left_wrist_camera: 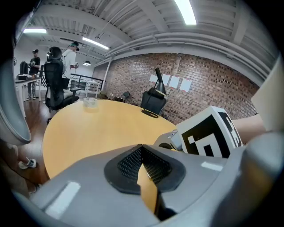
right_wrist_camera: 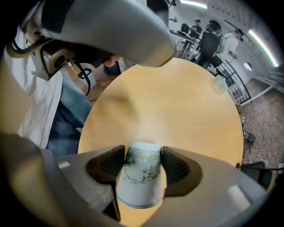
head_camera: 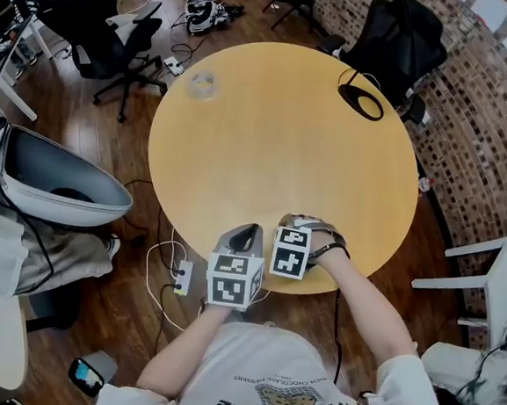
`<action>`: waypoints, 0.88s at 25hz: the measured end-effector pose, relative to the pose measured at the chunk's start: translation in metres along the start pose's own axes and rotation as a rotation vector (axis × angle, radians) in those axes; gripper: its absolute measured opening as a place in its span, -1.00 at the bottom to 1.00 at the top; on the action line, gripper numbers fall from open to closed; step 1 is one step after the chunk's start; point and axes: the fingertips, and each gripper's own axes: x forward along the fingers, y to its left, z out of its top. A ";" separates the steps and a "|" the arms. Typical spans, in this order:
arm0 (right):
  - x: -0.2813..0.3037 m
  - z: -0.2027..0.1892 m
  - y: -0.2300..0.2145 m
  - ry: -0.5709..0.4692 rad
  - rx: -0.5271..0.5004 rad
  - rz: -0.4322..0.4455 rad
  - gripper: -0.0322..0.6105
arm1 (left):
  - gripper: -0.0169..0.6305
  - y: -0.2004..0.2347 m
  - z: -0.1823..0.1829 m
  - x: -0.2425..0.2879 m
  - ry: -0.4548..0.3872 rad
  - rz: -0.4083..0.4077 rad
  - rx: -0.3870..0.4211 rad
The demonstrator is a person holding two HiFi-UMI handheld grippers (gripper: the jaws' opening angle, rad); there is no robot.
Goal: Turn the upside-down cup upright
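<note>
Paper cup: white, tapered, green leaf-sprig print, no readable wording; on round table with smooth yellow wood top, near person's edge, narrow end down, wide end toward camera. Right gripper points down, ribbed black pads spread wide, flanking cup, no visible squeeze. Left gripper: grey shell, tips together, empty. Shirt print reads "COOKIE"

the cup is white with green leafy sprigs; under the cup, the table is plain honey-tan.
</note>
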 end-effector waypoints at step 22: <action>-0.073 -0.047 -0.032 -0.872 0.864 -0.507 -0.10 | -0.94 -0.048 -0.005 0.012 0.031 -0.093 0.095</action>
